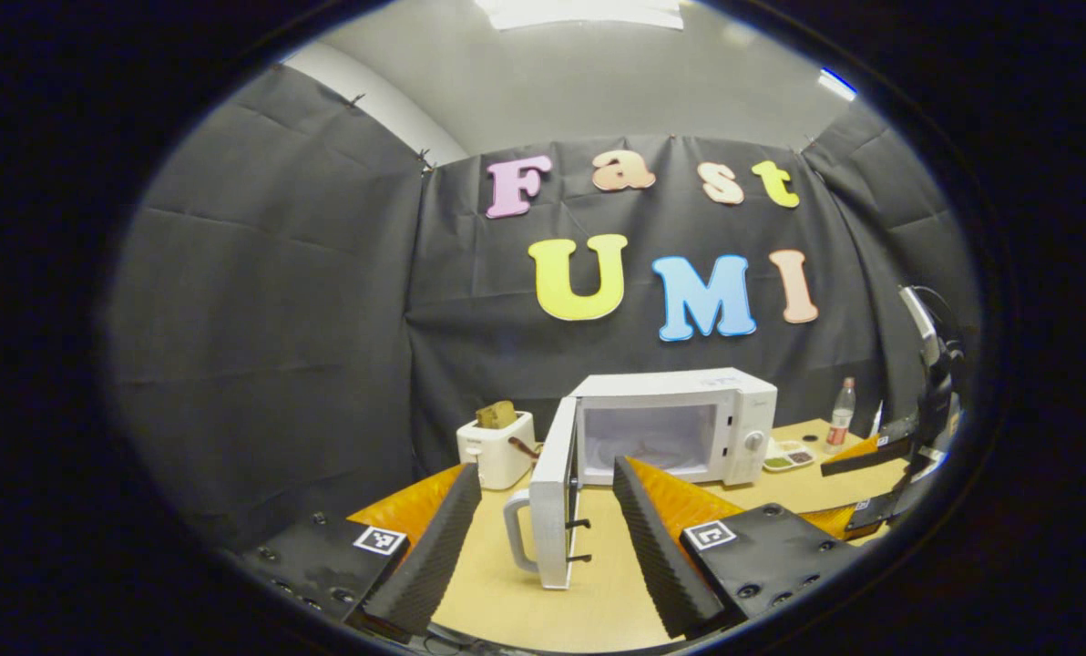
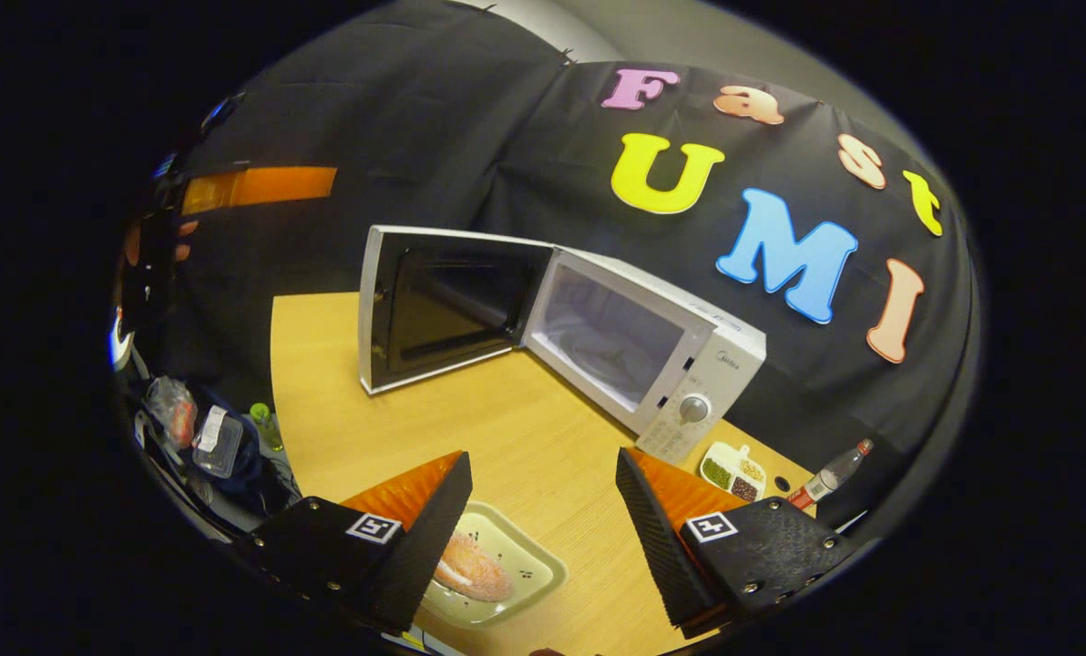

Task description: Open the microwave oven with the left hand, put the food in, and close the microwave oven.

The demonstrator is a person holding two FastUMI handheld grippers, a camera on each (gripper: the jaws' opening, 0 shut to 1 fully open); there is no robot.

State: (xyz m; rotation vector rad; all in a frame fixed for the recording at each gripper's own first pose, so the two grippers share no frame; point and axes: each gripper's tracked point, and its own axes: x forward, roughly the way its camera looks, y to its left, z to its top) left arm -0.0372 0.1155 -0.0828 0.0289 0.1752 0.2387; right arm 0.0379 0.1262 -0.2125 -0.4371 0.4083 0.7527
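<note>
White microwave (image 2: 616,342) stood with its door (image 2: 425,305) swung wide, cavity ready for loading. Right gripper (image 2: 543,519) hovered spread above the food (image 2: 470,567) on its tray (image 2: 534,569), apparently lining up a grasp. Left gripper (image 1: 543,519) was spread, holding nothing, near the door.

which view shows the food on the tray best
The right gripper view: the food lies on its tray on the table, just ahead of the open right gripper, partly behind one finger. The left gripper view faces the open microwave through the open left gripper; I can't make out the food there.
</note>
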